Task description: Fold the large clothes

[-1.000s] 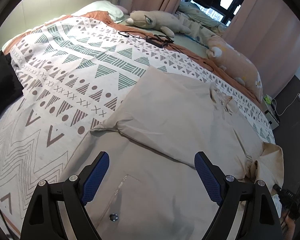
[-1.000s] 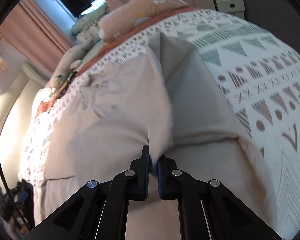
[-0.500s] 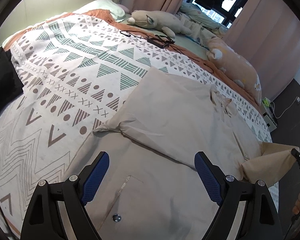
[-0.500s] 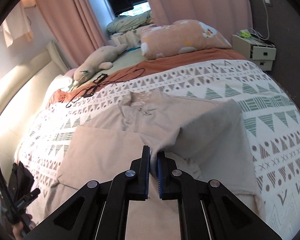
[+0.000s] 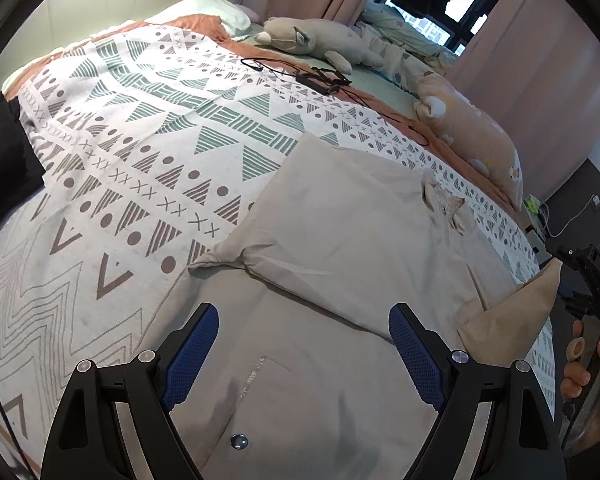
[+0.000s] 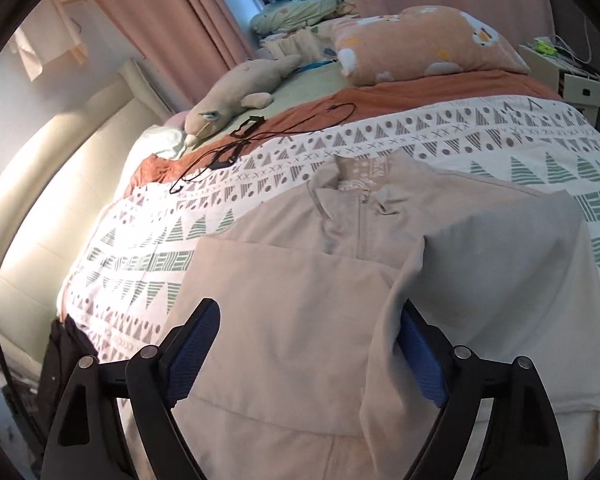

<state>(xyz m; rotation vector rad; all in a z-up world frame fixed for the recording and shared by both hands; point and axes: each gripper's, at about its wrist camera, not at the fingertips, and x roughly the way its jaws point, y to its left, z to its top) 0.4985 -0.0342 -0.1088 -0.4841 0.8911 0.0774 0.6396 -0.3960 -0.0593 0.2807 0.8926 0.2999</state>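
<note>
Left wrist view first: on the far left a dark garment [image 5: 4, 160] lies on the patterned bedspread [image 5: 140, 140], and the beige jacket [image 5: 340, 248] is spread across the middle of the bed with its left sleeve [image 5: 320, 208] already folded in over the chest. The left gripper [image 5: 304, 354] hovers low over the hem with its blue pads [image 5: 190, 350] spread wide, holding nothing. At the right edge, the right sleeve [image 5: 516, 320] stands up in a peak beside the person's right hand [image 5: 580, 360].

Right wrist view now, and here's the change: half a second ago the right gripper [image 6: 308, 350] was pinched tight on that sleeve, and now its jaws are wide apart. The sleeve [image 6: 480, 300] drapes over the right finger, touching it, no longer clamped, lying across the jacket's right side. Beyond it sit the collar [image 6: 360, 192], a black cable [image 6: 260, 136], a plush toy [image 6: 236, 96] and a peach pillow [image 6: 420, 44].

So the second sleeve looks delivered. My call: both sleeves are in, and the bottom-up fold of the body is probably next.
</note>
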